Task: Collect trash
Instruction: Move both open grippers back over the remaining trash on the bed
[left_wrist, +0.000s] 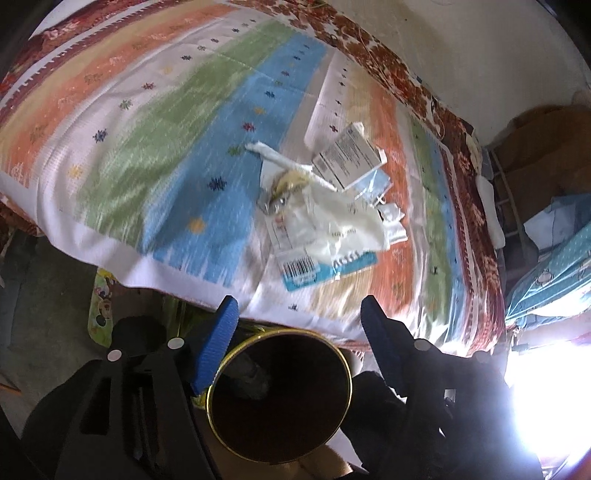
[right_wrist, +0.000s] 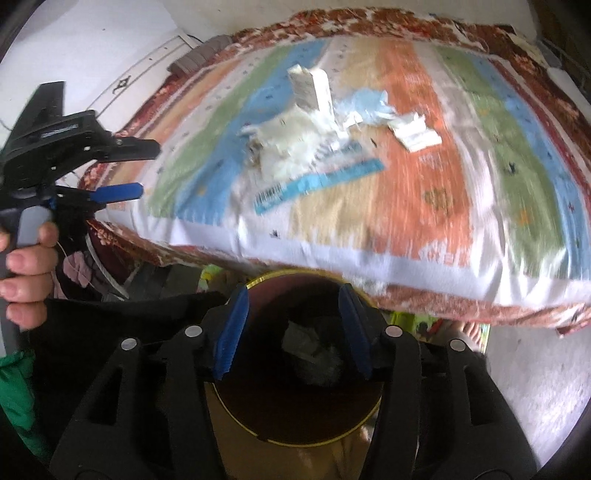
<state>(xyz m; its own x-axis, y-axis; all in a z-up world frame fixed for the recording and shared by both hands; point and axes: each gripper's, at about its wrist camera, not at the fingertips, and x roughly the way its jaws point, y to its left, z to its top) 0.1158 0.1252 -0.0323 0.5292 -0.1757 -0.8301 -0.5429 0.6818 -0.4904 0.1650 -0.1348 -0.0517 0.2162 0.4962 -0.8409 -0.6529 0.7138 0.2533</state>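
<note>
Both my left hand-held gripper (left_wrist: 299, 314) and right hand-held gripper (right_wrist: 293, 332) hang open and empty over the bin (left_wrist: 225, 424), parked beside the bed (left_wrist: 110, 129) so the trash pile (left_wrist: 325, 206) is within easy reach.

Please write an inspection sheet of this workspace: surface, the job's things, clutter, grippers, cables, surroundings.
Surface: striped bedcover over a bed.
Job's things: pile of paper and wrapper trash lies on the bedcover; gold-rimmed bin stands below the bed edge, with crumpled paper inside.
Clutter: small white box stands upright among the trash.
Grippers: left gripper open above the bin, nothing between its fingers; right gripper open above the bin, empty.
Cables: nothing seen for certain.
Surroundings: pale floor; blue patterned cloth beside the bed.
</note>
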